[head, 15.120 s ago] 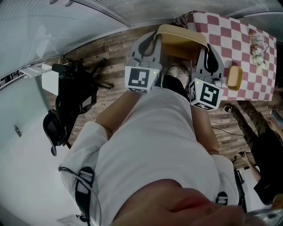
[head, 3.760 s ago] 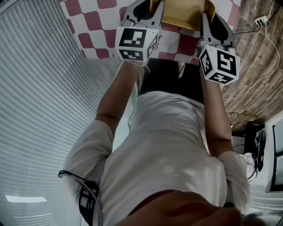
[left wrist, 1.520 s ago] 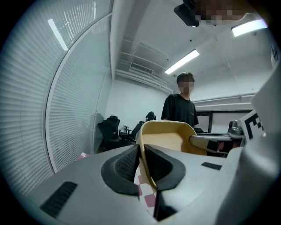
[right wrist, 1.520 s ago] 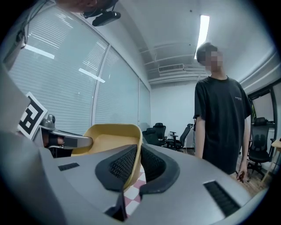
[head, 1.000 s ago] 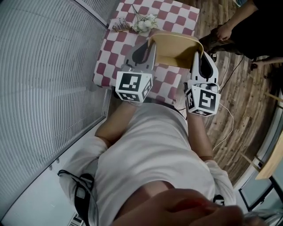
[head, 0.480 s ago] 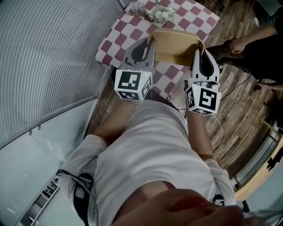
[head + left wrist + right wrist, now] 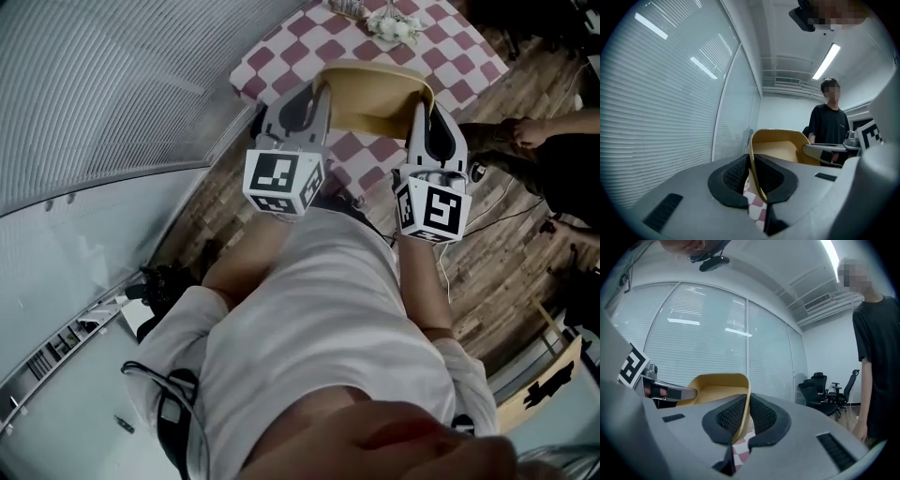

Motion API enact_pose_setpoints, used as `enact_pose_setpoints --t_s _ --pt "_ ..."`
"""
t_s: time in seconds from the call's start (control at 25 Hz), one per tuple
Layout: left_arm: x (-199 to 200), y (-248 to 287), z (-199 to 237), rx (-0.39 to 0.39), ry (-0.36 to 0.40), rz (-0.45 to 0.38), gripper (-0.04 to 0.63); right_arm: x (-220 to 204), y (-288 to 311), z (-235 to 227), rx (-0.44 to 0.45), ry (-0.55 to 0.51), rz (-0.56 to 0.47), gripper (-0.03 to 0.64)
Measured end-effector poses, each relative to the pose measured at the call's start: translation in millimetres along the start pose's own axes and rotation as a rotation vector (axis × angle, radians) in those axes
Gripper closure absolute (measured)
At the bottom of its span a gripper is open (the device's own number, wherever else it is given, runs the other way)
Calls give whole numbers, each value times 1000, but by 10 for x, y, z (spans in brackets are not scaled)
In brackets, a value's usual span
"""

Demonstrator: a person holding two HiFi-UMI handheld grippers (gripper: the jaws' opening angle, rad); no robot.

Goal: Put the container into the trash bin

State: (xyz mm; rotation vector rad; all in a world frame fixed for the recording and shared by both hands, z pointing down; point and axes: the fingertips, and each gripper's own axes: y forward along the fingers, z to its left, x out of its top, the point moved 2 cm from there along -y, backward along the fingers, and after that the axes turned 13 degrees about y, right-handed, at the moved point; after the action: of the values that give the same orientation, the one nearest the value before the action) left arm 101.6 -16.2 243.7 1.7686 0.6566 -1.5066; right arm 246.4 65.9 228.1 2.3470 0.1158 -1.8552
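Note:
A tan, shallow container (image 7: 373, 98) is carried level between both grippers, above the floor at the near edge of the checked table. My left gripper (image 7: 314, 101) is shut on its left rim, and the thin wall (image 7: 754, 173) sits pinched between the black pads. My right gripper (image 7: 427, 117) is shut on the right rim (image 7: 745, 408) in the same way. The container (image 7: 780, 147) is open and looks empty inside. No trash bin shows in any view.
A red-and-white checked table (image 7: 436, 47) with a small white bouquet (image 7: 394, 26) lies ahead. A person in black (image 7: 829, 126) stands beyond it, their hand (image 7: 520, 131) at the right. Blinds and glass walls (image 7: 112, 103) run along the left; office chairs (image 7: 825, 387) stand far right.
The whole view has swung: the table has slid up and to the right and the wooden floor and glass wall now fill the left. Both grippers still hold the container.

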Motion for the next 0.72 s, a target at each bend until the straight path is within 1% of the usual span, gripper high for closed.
enact_pose_setpoints --t_s 0.32,0.48,0.72 --pt "-114 -458 594 156 -34 -4 543 -89 295 683 161 -21 19 571" --pt "-179 -801 975 240 -58 -6 543 -158 431 1174 243 -34 36 571" --pt "-319 -1313 1589 328 -88 0 543 -305 609 1960 330 -47 59 571"
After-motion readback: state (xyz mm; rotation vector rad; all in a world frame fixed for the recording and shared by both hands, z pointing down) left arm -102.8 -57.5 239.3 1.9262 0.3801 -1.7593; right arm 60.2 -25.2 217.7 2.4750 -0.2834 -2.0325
